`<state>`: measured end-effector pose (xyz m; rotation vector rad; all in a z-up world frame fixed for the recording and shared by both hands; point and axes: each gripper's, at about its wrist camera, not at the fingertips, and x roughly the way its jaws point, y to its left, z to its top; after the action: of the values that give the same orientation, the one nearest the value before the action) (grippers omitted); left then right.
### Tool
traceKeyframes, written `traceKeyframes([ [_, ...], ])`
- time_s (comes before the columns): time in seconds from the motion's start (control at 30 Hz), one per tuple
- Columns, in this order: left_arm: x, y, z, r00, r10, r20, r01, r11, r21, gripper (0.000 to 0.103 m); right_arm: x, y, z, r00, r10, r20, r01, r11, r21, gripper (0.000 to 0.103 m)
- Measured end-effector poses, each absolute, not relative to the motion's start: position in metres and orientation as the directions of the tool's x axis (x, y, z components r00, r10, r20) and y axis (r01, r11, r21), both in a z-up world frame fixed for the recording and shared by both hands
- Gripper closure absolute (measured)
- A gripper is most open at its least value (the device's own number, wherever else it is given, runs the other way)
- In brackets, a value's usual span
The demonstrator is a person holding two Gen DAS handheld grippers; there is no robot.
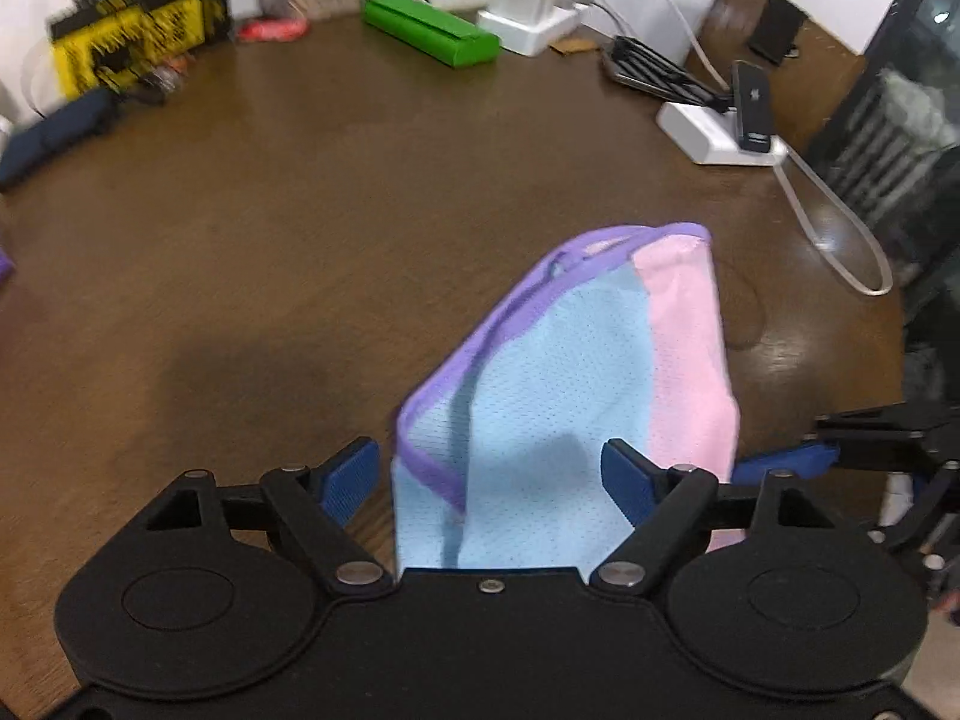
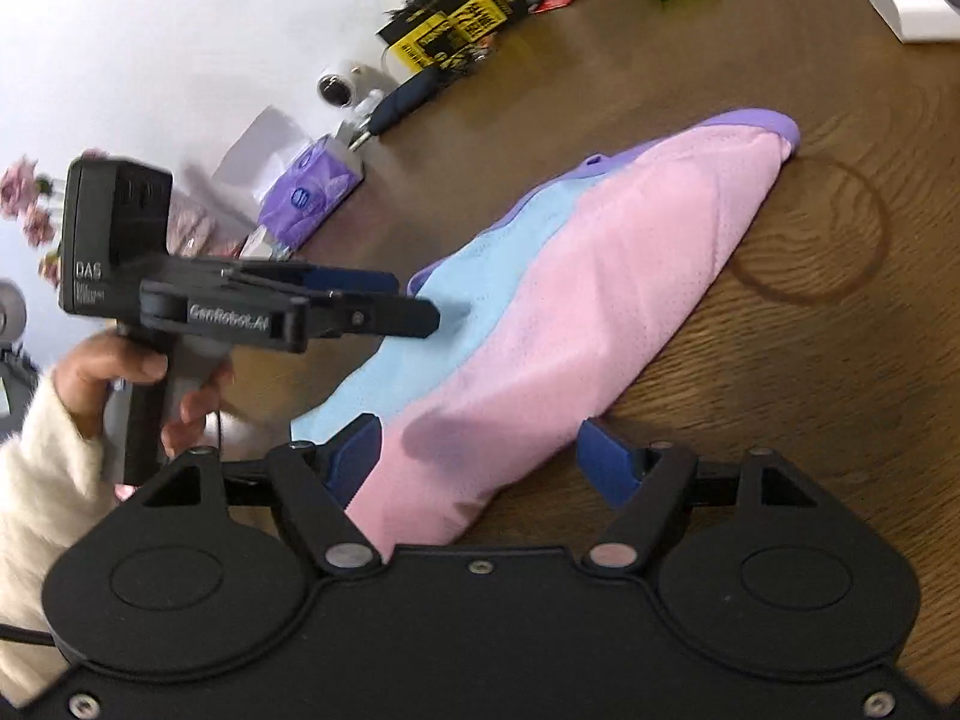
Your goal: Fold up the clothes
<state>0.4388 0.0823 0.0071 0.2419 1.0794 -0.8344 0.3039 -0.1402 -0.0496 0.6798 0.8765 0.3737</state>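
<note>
A folded mesh garment (image 1: 576, 384) in light blue and pink with purple trim lies on the brown wooden table (image 1: 300, 228). It also shows in the right wrist view (image 2: 570, 300). My left gripper (image 1: 492, 474) is open, its blue fingers on either side of the garment's near blue end. It shows from the side in the right wrist view (image 2: 414, 303), over the blue part. My right gripper (image 2: 480, 462) is open, its fingers on either side of the pink near end. Its blue fingertip (image 1: 786, 459) shows at the right of the left wrist view.
At the table's far edge stand a green box (image 1: 429, 30), white chargers and a power strip (image 1: 717, 135) with cables, a yellow-black package (image 1: 132, 39) and a dark blue pouch (image 1: 54, 132). A purple tissue pack (image 2: 312, 192) stands at the left.
</note>
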Motion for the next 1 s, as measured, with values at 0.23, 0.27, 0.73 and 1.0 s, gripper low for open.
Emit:
traceKeyframes([
  [0.23,0.464,0.087,0.003,0.097,-0.545,-0.833,0.701,0.631,-0.331,0.025,0.311,-0.140,-0.054,0.611,0.571,-0.549,0.061,0.657,0.752,0.035],
  [0.27,0.465,0.087,0.003,0.093,-0.551,-0.829,0.697,0.631,-0.341,0.026,0.312,-0.140,-0.055,0.611,0.573,-0.547,0.067,0.651,0.756,0.039],
  [0.73,0.428,0.094,0.001,0.254,-0.501,-0.827,0.498,0.801,-0.333,0.101,0.368,-0.154,-0.043,0.500,0.612,-0.613,-0.124,0.751,0.649,0.097],
  [1.0,0.377,0.135,-0.010,0.386,-0.524,-0.759,0.203,0.851,-0.484,0.101,0.407,-0.141,-0.022,0.374,0.591,-0.714,-0.355,0.803,0.479,0.097],
])
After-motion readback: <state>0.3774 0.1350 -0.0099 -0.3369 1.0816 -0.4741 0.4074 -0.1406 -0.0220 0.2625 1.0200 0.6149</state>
